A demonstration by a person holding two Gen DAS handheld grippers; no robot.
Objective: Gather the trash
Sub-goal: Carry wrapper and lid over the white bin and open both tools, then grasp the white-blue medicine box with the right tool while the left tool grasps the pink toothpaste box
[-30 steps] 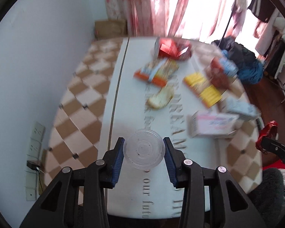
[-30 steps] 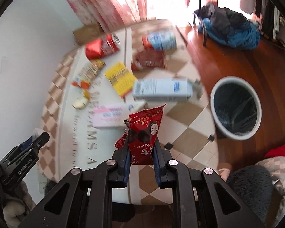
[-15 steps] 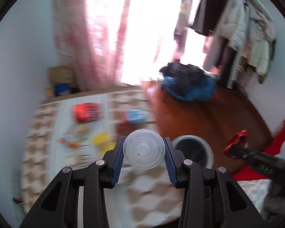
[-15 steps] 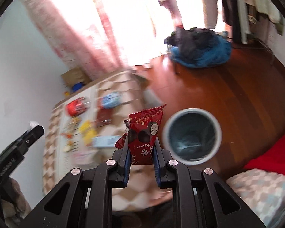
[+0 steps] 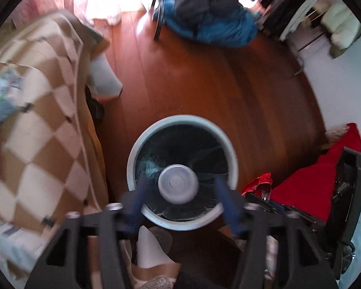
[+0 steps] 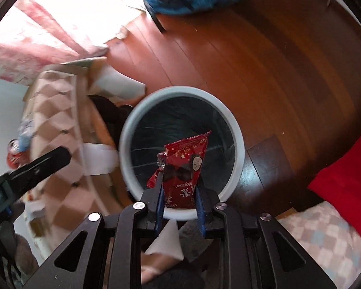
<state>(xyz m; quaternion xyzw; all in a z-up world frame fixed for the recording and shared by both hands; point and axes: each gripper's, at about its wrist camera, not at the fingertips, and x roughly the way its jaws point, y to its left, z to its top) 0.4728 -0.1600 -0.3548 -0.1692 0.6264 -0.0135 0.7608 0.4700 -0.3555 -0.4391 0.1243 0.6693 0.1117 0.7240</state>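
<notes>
Change: a moment ago both tools were over the counter with the checkered cloth [image 5: 43, 130]; now both look down into the trash bin [image 5: 132, 149] on the wooden floor [image 5: 204, 77]. I judge the carrying step is finished and the dropping step is in hand.

Left tool [image 5: 180, 197]: it was clamped on the clear round lid [image 5: 178, 184] half a second ago; now the fingers stand wide apart and blurred, with a gap on each side of the lid. It holds nothing.

Lid: it is between the fingers but not touching them, over the black liner inside the bin rim. It seems to be falling, so this piece is almost collected.

Right tool [image 6: 179, 193]: closed narrowly on the lower part of the red snack wrapper [image 6: 183, 163], as before.

Wrapper: it stands up from the fingers, and its top lies over the bin opening [image 6: 238, 144], near the close rim.

Next: in my judgement the right tool only needs to open. More trash is left on the counter, at the left edge of both views.
</notes>
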